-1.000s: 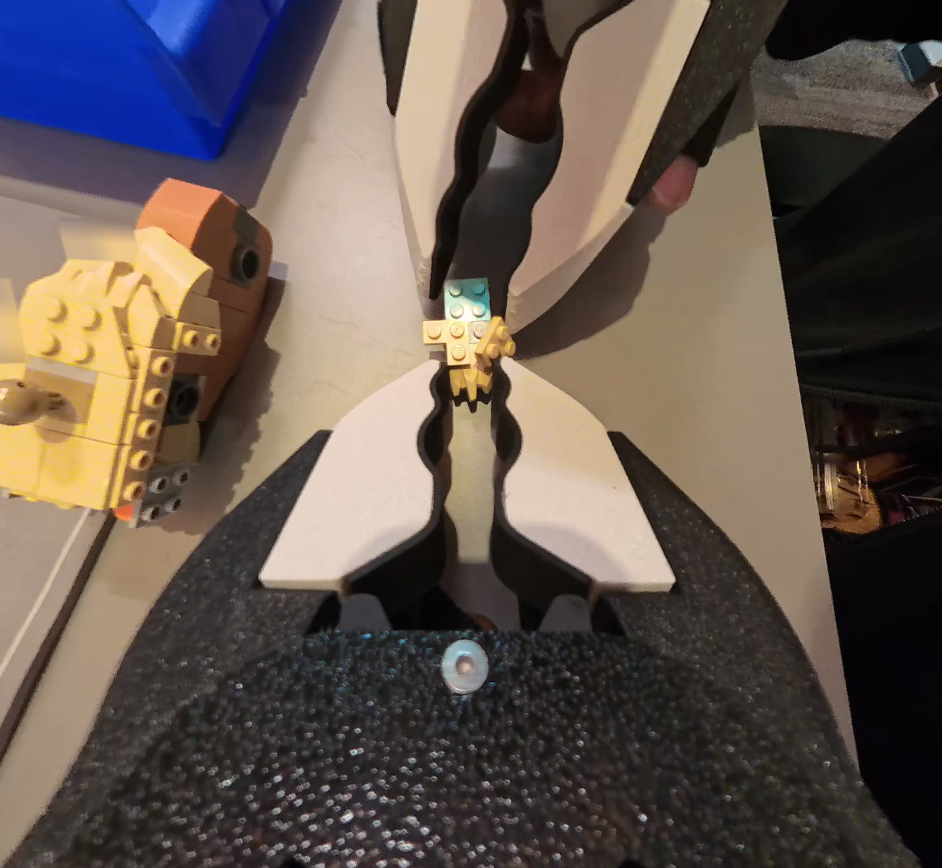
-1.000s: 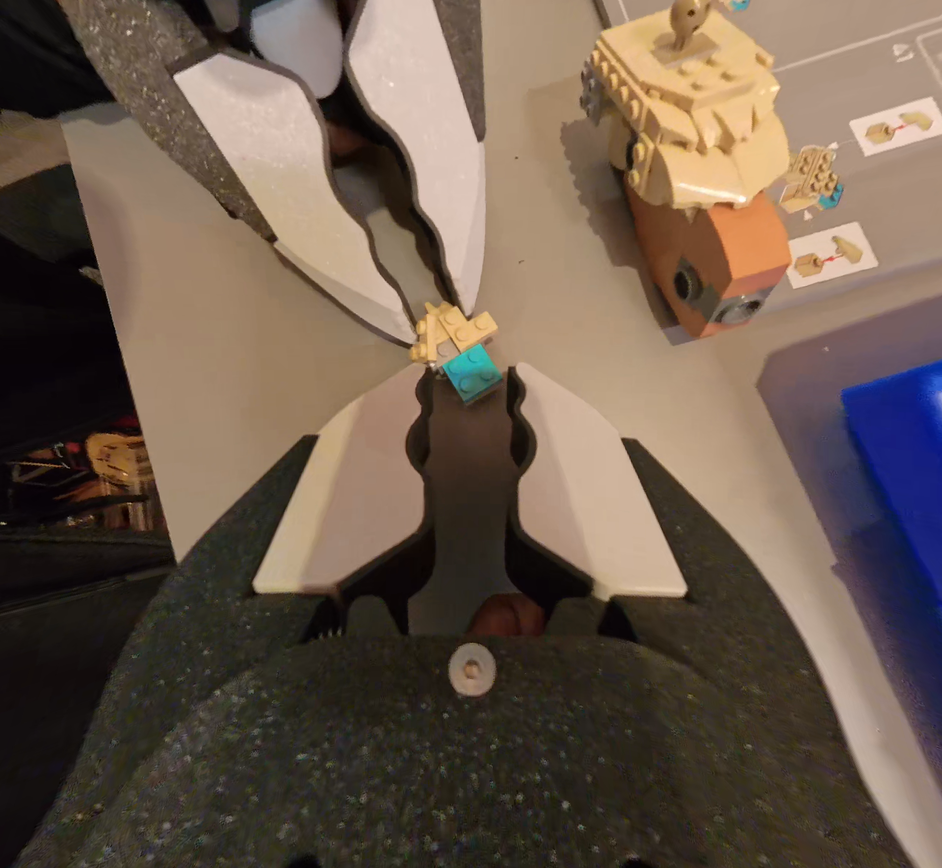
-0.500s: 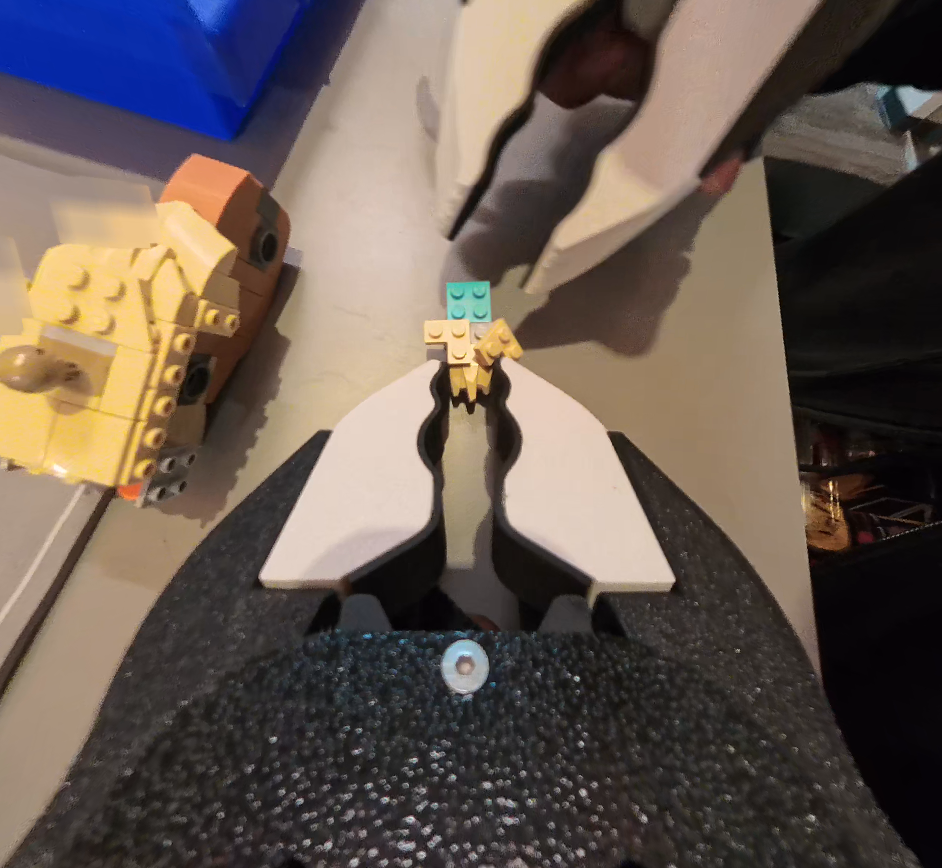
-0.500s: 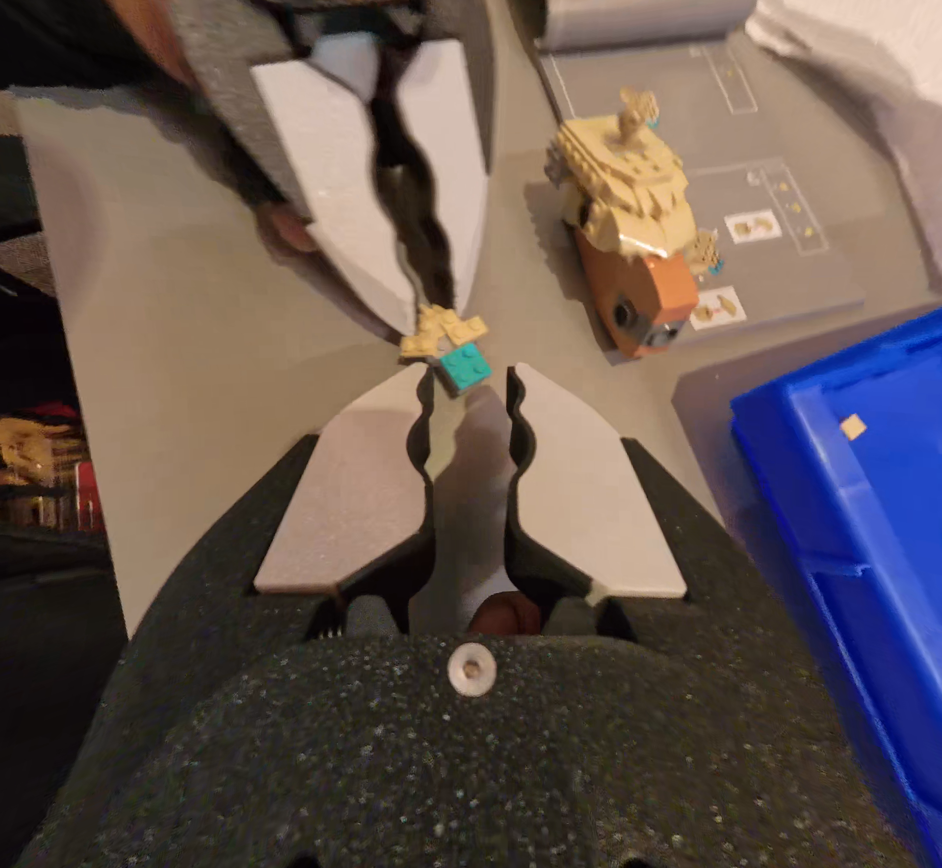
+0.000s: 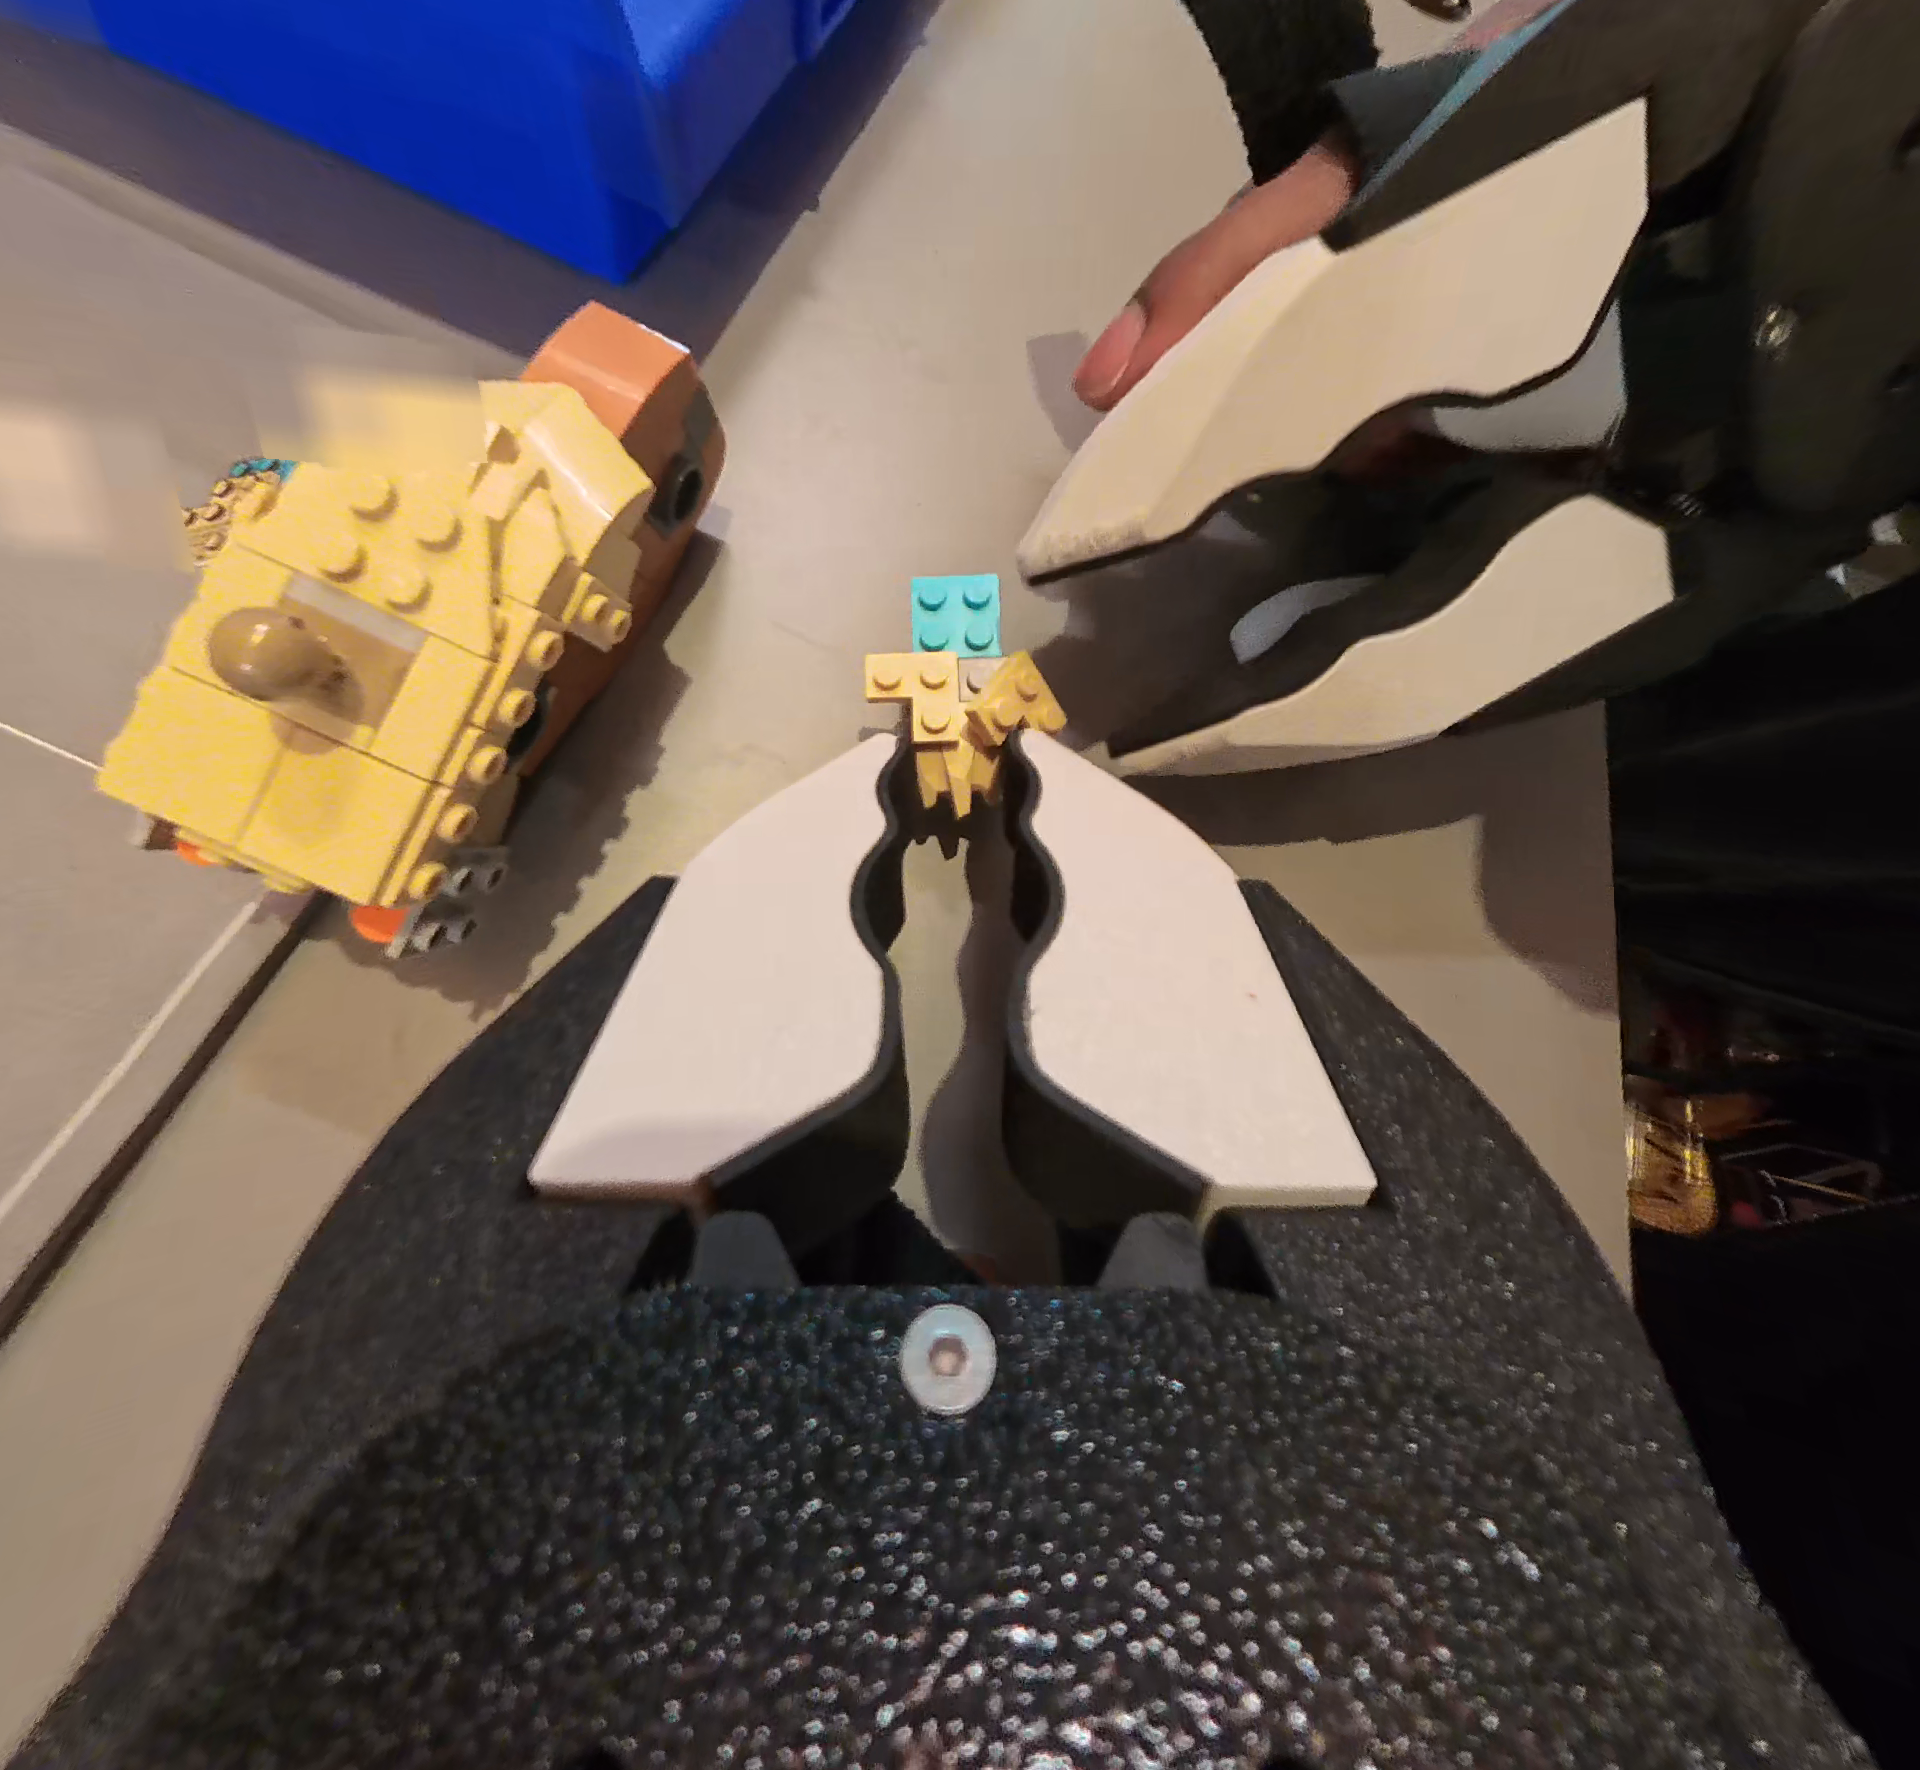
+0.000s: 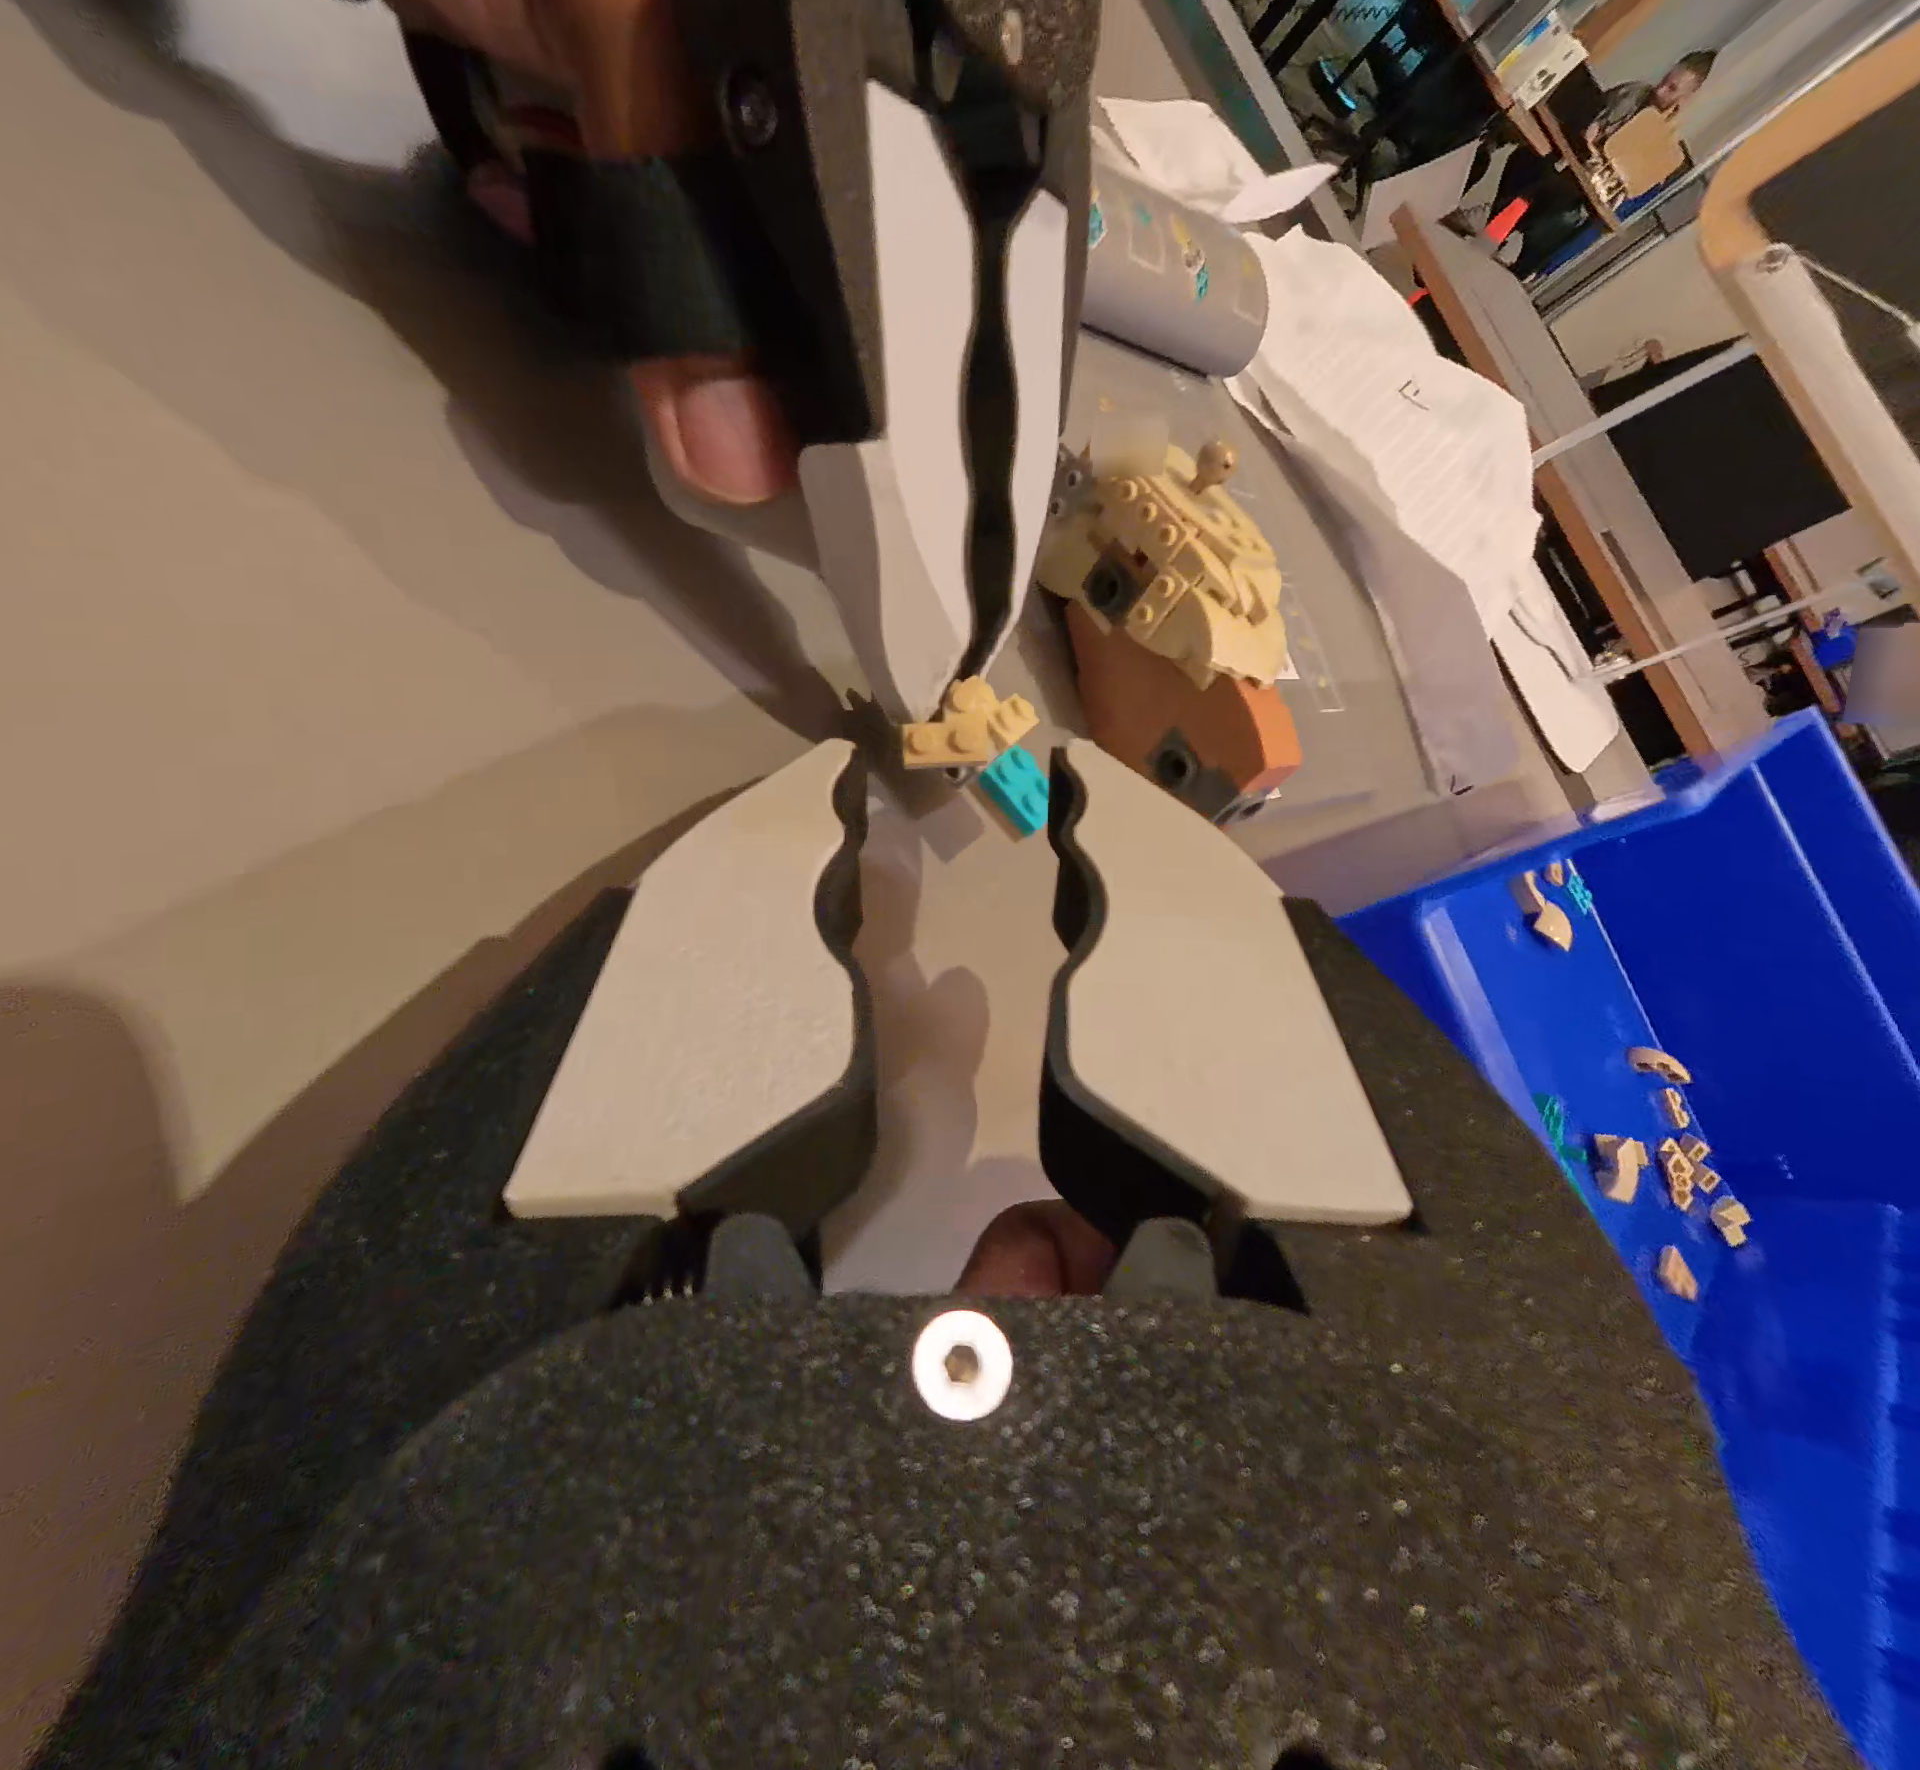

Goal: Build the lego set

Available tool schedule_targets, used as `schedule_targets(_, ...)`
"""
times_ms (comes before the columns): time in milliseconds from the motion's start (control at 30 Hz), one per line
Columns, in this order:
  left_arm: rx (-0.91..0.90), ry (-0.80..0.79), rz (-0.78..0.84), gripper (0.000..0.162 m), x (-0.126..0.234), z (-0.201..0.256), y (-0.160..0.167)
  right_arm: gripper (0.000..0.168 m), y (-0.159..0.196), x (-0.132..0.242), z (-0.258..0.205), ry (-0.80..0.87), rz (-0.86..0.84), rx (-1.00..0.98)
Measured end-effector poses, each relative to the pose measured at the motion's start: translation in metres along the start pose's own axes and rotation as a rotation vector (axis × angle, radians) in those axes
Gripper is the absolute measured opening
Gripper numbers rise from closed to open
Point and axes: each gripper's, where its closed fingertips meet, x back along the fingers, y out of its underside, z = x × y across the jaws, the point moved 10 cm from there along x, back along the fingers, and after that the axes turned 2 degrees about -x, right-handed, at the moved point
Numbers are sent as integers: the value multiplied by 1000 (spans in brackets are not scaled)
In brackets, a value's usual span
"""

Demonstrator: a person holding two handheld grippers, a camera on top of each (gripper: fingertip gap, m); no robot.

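Two tools, one small sub-assembly, one larger model.

Left tool [image 5: 951,764]: pressed together on the tan claw end of the sub-assembly [image 5: 951,681], which it holds clear above the table [image 5: 883,214]. Teal plate at the far end, tan plates across the middle, studs facing the left wrist camera.

Right tool [image 6: 956,764]: spread, holding nothing. A second ago its tips were right at the teal plate; now it has let go and swung off to the right in the left wrist view [image 5: 1081,650], tips apart and just beside the piece, not touching it. In its own view the teal plate hangs between its open tips, no contact visible.

Model [image 5: 395,650]: tan upper body on a brown base, lying on its side on the grey instruction sheet [image 5: 94,941] at left, well apart from both tools. A ball-ended peg stands out of its tan face.

Bin [image 5: 447,16]: blue, far left, loose tan parts inside.

Reading: the press on the teal plate looks finished, and the sub-assembly now rests with the left tool alone. The likely next need is either another part from the bin or mating this piece to the model; the right tool is free for either.
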Motion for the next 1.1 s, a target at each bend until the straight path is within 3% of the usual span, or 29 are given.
schedule_targets(167,29,1,5,15,1,-2,1,33,-1,-5,-4,37,-8,71)
schedule_targets(333,30,-9,6,15,1,-2,1,16,-5,-3,-13,81,48,202)
schedule_targets(1100,-119,-46,-3,15,0,6,-1,14,-1,-12,-2,-6,-57,467)
